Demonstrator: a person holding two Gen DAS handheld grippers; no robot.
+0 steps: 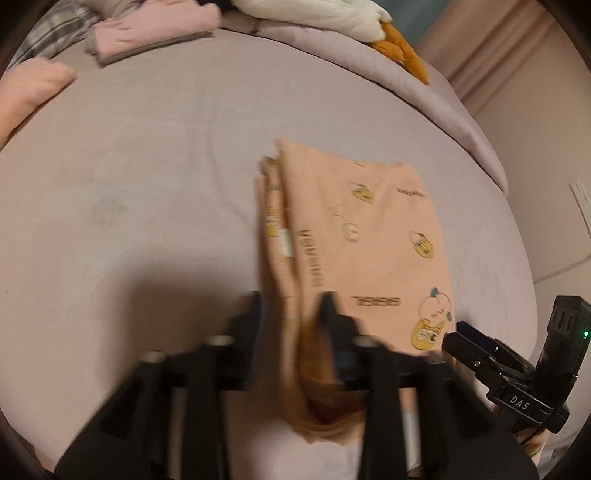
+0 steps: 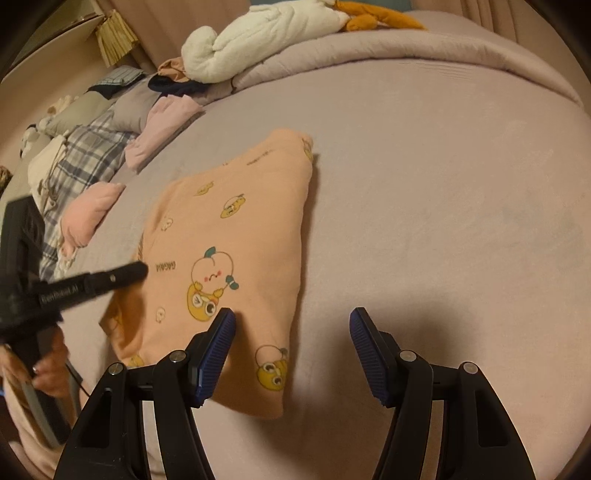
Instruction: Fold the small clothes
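Left tongs apparently clamp peach garment's near-left edge; right tongs gape over its near-right corner.

My left camera sits just behind my left tool and looks forward along its fingers, low and very close over the bed, angled down across the sheet toward the heaped quilt at the far end. My right camera rides behind my right tool the same way, a little higher and further back, facing the same far end but turned more toward the clothes pile on the left. Both views share the peach printed garment, the white plush toy and the folded pink piece. Each camera also catches the other tool at its edge: the right one low at the right margin of the left view, the left one at the left margin of the right view.
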